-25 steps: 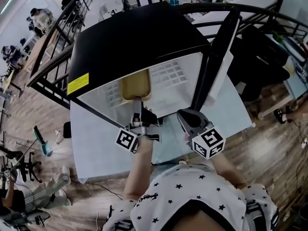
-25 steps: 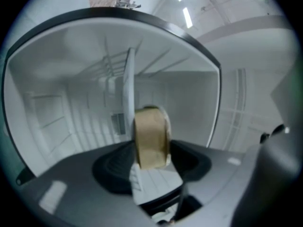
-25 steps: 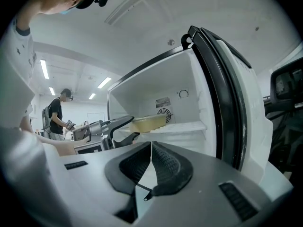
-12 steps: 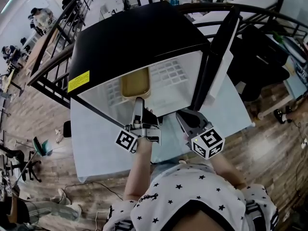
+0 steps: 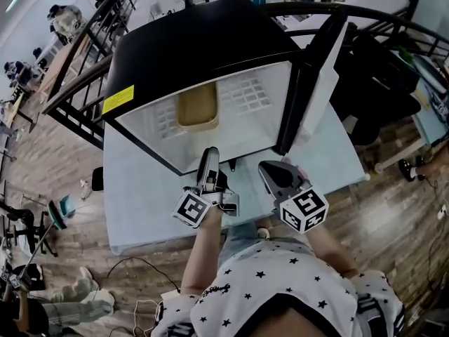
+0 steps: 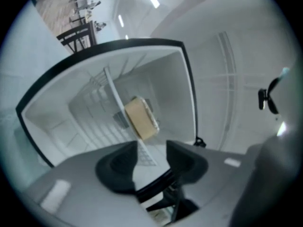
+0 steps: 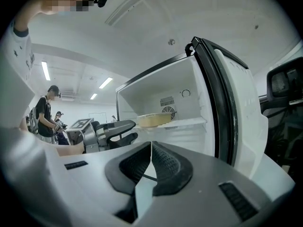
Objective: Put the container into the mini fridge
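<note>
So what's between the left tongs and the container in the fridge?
Only bare white shelf, seen in the left gripper view. The container sits apart from the left tongs, which are closing on nothing.

Before you stands the mini fridge (image 5: 189, 48): black shell, white interior, set on the pale worktop (image 5: 140, 202), with its door (image 5: 317, 69) swung wide open at your right and a yellow label (image 5: 118, 98) on its left side. The container (image 5: 196, 109) is a shallow, tan, rectangular tub. You see it lying level on the white wire shelf (image 5: 245, 100) inside, in the shelf's left half.
</note>
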Action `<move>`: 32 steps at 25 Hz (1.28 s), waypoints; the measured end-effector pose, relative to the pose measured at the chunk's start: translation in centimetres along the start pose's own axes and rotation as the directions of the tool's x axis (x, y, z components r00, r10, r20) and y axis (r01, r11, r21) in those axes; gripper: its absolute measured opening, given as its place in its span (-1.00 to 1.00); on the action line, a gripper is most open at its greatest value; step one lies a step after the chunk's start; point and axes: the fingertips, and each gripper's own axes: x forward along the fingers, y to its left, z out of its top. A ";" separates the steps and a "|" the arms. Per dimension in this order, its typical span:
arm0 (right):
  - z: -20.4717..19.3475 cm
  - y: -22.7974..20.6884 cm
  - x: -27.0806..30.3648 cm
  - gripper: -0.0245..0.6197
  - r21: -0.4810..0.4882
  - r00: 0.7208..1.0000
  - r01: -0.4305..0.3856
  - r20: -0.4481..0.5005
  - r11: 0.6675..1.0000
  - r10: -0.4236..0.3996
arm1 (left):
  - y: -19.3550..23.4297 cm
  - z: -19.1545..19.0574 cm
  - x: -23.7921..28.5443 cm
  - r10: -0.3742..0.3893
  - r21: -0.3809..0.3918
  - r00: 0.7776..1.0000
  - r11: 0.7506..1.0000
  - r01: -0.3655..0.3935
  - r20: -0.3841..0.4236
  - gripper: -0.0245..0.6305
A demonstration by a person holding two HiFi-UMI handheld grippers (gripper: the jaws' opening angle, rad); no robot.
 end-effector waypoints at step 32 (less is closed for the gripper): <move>-3.4 12.2 -6.3 -0.86 -0.004 0.992 -0.114 -0.063 0.993 0.114 | -4.7 -6.4 -17.1 0.282 0.564 0.935 0.818 -0.115 -0.217 -0.91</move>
